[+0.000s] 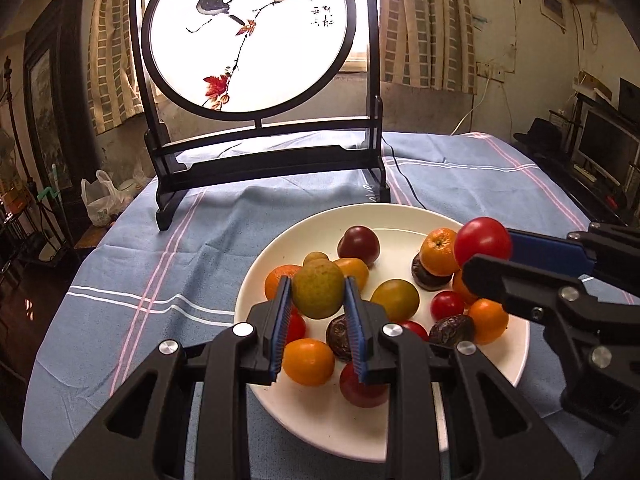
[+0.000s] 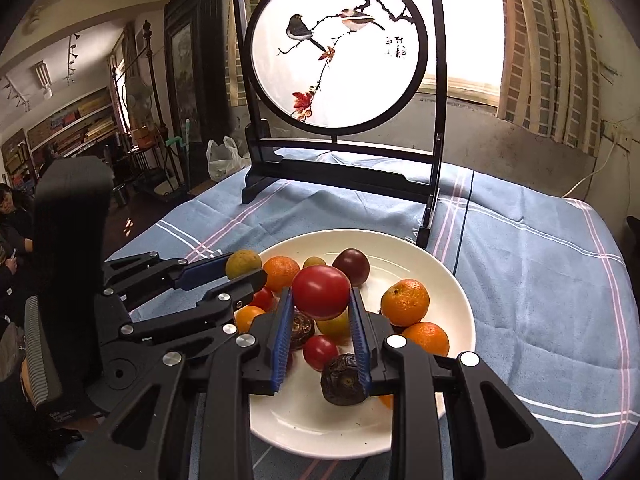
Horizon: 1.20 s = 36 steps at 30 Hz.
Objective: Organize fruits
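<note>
A white plate [image 1: 276, 404] [image 2: 448, 276] on the blue cloth holds several small fruits: oranges, red tomatoes, dark wrinkled ones. Above it my left gripper [image 1: 318, 292] is shut on a yellow-green fruit [image 1: 318, 288], which also shows in the right wrist view [image 2: 240, 264] pinched between that gripper's tips [image 2: 242, 270]. My right gripper [image 2: 321, 300] is shut on a red tomato [image 2: 321, 292]; from the left wrist view the same tomato [image 1: 482, 242] is clamped in the right gripper [image 1: 486, 246] above the plate's right side. Both held fruits are lifted off the pile.
A black-framed round bird screen [image 1: 256, 40] [image 2: 340, 64] stands on the cloth behind the plate, with a cable [image 1: 404, 180] trailing beside it. The blue striped tablecloth [image 1: 140, 264] spreads left and right of the plate. A person [image 2: 12, 232] sits at the far left.
</note>
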Tool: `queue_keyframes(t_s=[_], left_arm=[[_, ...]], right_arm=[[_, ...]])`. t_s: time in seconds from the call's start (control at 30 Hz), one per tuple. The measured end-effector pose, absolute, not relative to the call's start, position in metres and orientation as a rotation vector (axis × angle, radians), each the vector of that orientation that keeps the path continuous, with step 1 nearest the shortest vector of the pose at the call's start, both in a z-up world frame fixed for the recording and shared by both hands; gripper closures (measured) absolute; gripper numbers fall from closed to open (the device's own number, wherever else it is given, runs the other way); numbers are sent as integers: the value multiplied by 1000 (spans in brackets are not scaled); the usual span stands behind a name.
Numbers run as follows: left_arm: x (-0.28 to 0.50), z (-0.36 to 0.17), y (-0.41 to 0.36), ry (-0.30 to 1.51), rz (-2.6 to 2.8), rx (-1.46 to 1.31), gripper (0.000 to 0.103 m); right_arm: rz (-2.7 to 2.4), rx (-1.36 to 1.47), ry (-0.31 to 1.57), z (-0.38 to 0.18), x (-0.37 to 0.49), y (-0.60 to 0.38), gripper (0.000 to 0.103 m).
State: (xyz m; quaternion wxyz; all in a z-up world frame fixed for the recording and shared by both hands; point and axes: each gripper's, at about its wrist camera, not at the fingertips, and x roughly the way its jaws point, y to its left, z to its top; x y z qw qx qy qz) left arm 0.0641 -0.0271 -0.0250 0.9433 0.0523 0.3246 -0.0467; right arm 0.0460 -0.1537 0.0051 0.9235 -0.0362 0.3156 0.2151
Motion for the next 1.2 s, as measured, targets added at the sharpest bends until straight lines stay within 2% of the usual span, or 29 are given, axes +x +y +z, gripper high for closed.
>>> queue_keyframes(t_s=[0.87,0.9,0.93,0.97,1.0,1.07,1.2], left_arm=[[73,-44,-34,675,-76,169,77],[74,-45,-34,677,-74,169,77],[74,-45,-35,679,-74,171,77],[75,-46,-35,679,-70,175,72],[74,-46,-35,675,-61,180,56],[72,-44,-35,648,-40,185,43],[70,-40,-32,638,-46,166,41]], right_arm=[[394,-8,668,-22,69,-158,75],[393,-9,670,-23,70,-157,75],[391,-9,674,-24,71,-157,69],[374,-2,669,-24,71,-158,52],[354,9,658,-23,71,-160,46],[354,16,640,-20,68,-163,45],[368,38,620,-14,64,-167,44]])
